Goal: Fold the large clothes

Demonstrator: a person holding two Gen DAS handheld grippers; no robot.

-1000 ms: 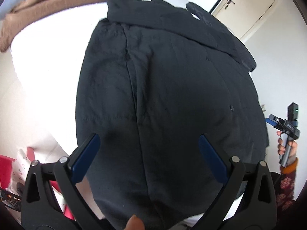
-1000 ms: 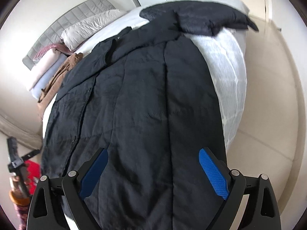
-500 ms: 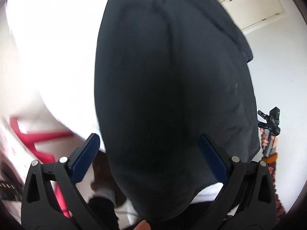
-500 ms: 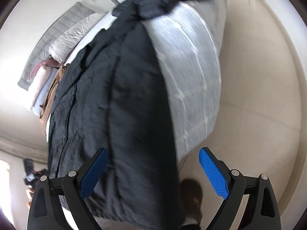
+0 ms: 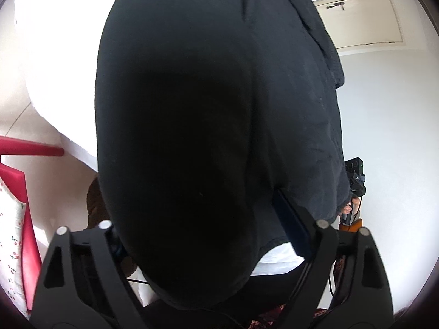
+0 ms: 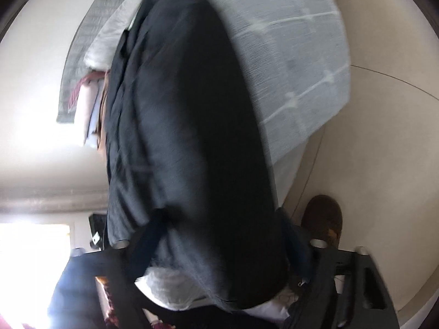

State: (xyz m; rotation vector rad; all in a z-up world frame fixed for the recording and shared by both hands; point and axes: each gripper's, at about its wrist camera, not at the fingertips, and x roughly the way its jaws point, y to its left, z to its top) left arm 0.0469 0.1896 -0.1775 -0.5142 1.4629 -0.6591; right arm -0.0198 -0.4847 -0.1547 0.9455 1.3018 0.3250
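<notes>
No writing is legible; the dark quilted fabric coat (image 5: 208,104) drapes over a white-covered bed (image 6: 301,54), bulging between the spread fingers of the left gripper (image 5: 203,235) and right gripper (image 6: 216,235), beige floor (image 6: 378,142) beside.

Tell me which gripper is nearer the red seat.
Left. The left gripper is beside the red seat; the right gripper is at the coat's opposite hem corner, farther away.

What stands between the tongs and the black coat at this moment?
Nothing visible does. The black coat already fills the gap of the left tongs and of the right tongs, its hem at the edge of the bed.
</notes>
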